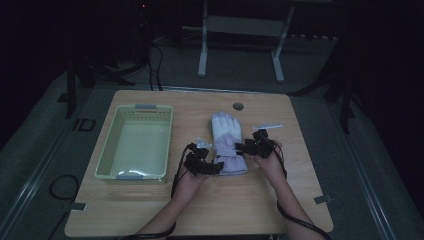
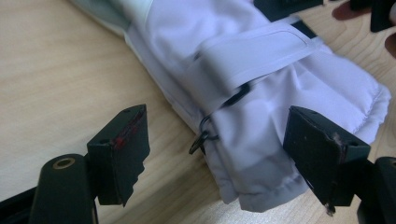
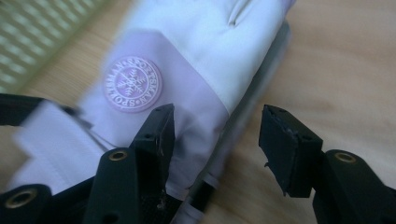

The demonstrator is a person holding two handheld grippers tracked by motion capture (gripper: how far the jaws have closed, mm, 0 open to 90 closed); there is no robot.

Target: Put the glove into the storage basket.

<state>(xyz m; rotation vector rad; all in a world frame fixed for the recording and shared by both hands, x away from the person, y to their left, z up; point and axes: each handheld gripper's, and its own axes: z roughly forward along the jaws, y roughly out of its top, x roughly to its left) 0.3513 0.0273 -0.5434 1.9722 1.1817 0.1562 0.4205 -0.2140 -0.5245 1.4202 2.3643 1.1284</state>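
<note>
Padded glove (image 1: 226, 142) flat on desk (image 1: 260, 200), between both tools. Left hand-held gripper (image 2: 217, 149) wide open, empty, straddling cuff edge. Right hand-held gripper (image 3: 215, 140) wide open, empty, over glove's side edge. Likely step: grasp glove. Advice: lower jaws to fabric fold, close on cuff, avoid strap (image 2: 252, 56). Basket (image 1: 107, 150) beyond left hand-held gripper.

My left gripper (image 2: 212, 154) has two black blocky jaws, the left one with a toothed edge and red marks on its inner face; a brass-ringed screw hole sits just below it. My right gripper (image 3: 215, 149) is the same black, with brass-ringed holes behind each jaw. A black cable trails back from each gripper along my bare forearms.
</note>
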